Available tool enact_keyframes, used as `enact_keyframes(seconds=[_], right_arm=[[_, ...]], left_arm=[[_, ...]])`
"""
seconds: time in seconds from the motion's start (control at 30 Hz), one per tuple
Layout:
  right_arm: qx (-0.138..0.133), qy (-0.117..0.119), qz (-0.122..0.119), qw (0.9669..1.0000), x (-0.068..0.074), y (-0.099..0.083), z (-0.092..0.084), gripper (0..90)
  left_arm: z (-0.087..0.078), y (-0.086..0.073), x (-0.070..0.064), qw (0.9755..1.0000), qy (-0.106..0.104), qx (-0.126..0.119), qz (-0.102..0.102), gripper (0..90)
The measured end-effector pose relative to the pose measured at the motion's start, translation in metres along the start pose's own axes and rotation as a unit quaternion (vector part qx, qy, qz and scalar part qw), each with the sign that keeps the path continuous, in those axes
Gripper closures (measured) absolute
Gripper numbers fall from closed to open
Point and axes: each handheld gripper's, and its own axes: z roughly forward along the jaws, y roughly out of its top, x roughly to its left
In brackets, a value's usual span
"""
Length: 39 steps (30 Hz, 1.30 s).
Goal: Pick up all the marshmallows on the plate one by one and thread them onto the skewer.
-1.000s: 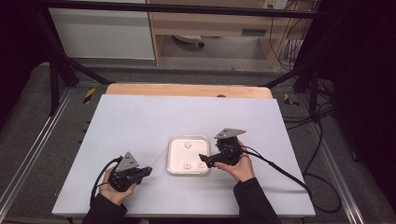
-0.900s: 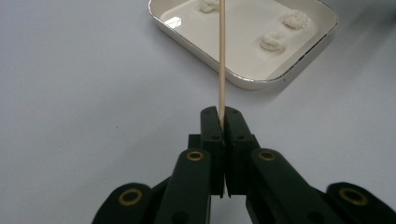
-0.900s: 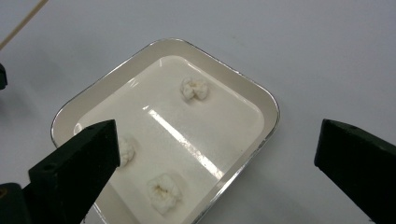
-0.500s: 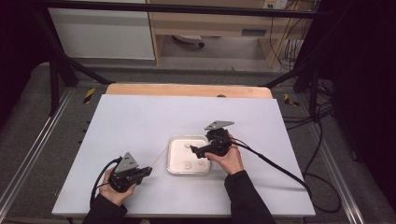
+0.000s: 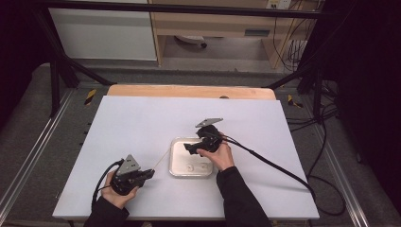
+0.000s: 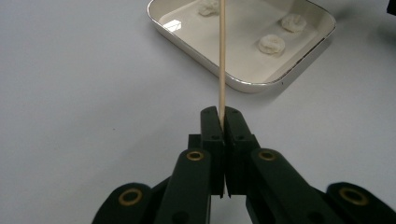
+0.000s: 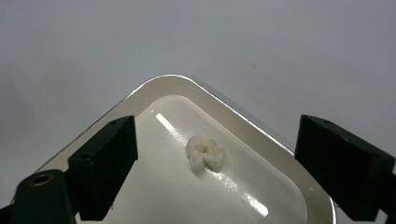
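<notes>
Two tools share the work: the left tool (image 6: 219,122) is clenched on a thin wooden skewer (image 6: 222,56) aimed at the tray (image 6: 299,56) ahead of it. The right tool (image 7: 215,172), jaws narrowing but nothing gripped, straddles a popcorn piece (image 7: 205,153) in the tray. Next, it should sink and pinch that piece gently.

tray (image 5: 176,171) mid-table (image 5: 142,123), three dough pieces (image 6: 272,45) inside, skewer (image 5: 161,159) left of tray, right claw (image 5: 189,149) above tray

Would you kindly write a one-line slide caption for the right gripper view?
Open right gripper poised over a white popcorn-like piece in the shallow white tray.
</notes>
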Motion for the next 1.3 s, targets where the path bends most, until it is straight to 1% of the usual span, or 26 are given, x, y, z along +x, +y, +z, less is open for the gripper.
enact_keyframes(seconds=[0.07,0.13,0.23,0.37,0.4,0.47,0.53,0.67,0.73,0.83,0.9,1.03,1.17,1.3], right_arm=[[0.002,0.004,0.007,1.0000,-0.001,0.000,0.004,17.8],[0.007,0.006,0.004,1.0000,-0.001,-0.001,0.007,20.1],[0.016,0.006,-0.008,0.9998,0.000,-0.001,0.011,25.4],[0.026,0.006,-0.017,0.9995,0.000,-0.002,0.016,32.6],[0.031,0.005,-0.021,0.9993,0.000,-0.003,0.018,36.0],[0.034,0.004,-0.024,0.9991,-0.001,-0.004,0.019,37.6],[0.036,0.003,-0.027,0.9990,-0.001,-0.005,0.020,42.6],[0.031,0.005,-0.032,0.9990,0.000,-0.006,0.023,51.7],[0.030,0.010,-0.034,0.9989,0.000,-0.007,0.024,54.5],[0.031,0.011,-0.039,0.9987,0.000,-0.008,0.025,58.0],[0.030,0.009,-0.042,0.9986,0.001,-0.008,0.025,60.7],[0.027,0.003,-0.057,0.9980,0.003,-0.010,0.024,65.3],[0.029,0.006,-0.054,0.9981,0.002,-0.010,0.024,67.9],[0.023,0.010,-0.045,0.9987,0.003,-0.009,0.023,69.8]], left_arm=[[0.000,0.000,0.000,1.0000,-0.001,0.000,0.000,88.4],[0.001,0.000,-0.001,1.0000,-0.001,0.000,0.000,88.4],[0.001,0.000,-0.001,1.0000,-0.002,0.001,0.002,88.4],[0.002,0.000,-0.001,1.0000,-0.002,0.002,0.002,88.4],[0.002,0.000,-0.001,1.0000,-0.002,0.002,0.002,88.4],[0.002,0.000,-0.001,1.0000,-0.003,0.002,0.002,88.4],[0.002,0.000,-0.001,1.0000,-0.002,0.001,0.001,88.4],[0.002,0.000,-0.002,1.0000,-0.003,0.001,0.001,88.4],[0.002,0.000,-0.002,1.0000,-0.003,0.001,0.001,88.4],[0.002,0.000,-0.002,1.0000,-0.002,0.001,0.001,88.4],[0.002,0.000,-0.002,1.0000,-0.002,0.001,0.002,88.4],[0.003,0.000,-0.002,1.0000,-0.002,0.001,0.002,88.4],[0.003,0.000,-0.003,1.0000,-0.001,0.000,0.003,88.4],[0.003,0.001,-0.004,1.0000,-0.002,0.000,0.004,88.4]])
